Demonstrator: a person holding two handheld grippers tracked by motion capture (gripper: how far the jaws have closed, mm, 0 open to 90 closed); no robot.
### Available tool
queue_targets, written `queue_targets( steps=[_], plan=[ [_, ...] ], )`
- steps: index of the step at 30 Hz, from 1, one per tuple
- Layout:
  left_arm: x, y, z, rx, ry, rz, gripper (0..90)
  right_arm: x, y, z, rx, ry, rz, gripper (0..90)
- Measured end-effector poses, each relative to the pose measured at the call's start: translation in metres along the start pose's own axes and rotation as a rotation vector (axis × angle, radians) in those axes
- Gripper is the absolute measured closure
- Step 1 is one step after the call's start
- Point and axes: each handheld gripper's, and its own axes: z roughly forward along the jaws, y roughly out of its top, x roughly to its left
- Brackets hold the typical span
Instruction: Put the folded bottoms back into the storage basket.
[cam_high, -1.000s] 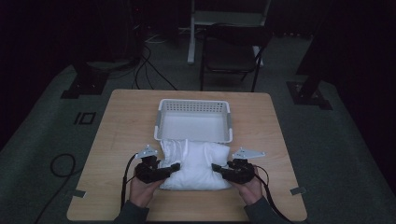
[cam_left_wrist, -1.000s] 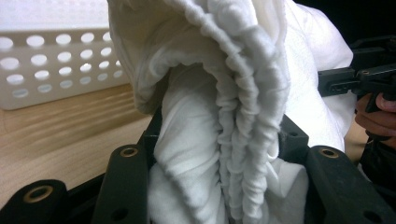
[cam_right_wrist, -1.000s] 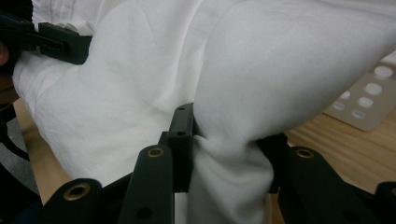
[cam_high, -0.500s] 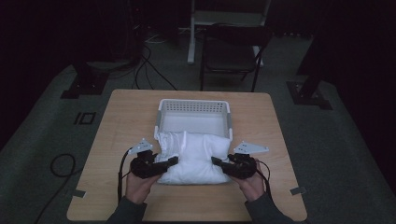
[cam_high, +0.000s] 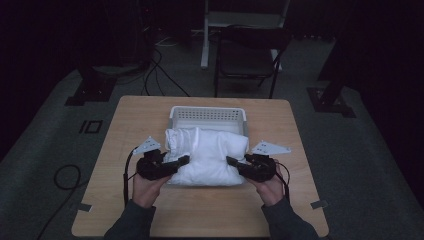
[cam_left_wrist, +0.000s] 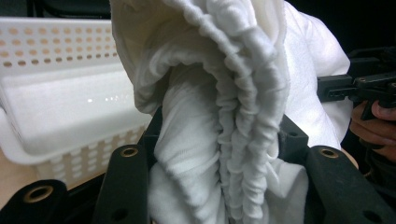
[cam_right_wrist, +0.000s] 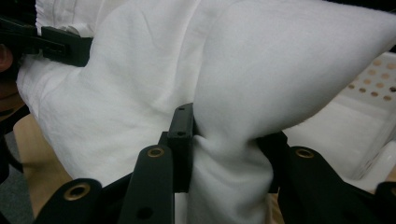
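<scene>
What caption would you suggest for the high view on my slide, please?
Both grippers, left and right, clamp a folded white cloth beside a white basket.

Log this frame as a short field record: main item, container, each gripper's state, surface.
item: folded white cloth bundle, lifted at both ends
container: white perforated plastic basket, empty where visible, behind the bundle
left gripper: shut on the cloth's gathered, ruched edge
right gripper: shut on a plain fold at the opposite end
surface: light wooden table
</scene>
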Motion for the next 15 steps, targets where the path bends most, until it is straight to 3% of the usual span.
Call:
queue_targets(
  steps=[15],
  plan=[
    [0.010,0.020,0.003,-0.050,-0.005,-0.007,52.5,-0.007,0.022,0.004,-0.039,-0.028,-0.016,66.8]
  ],
)
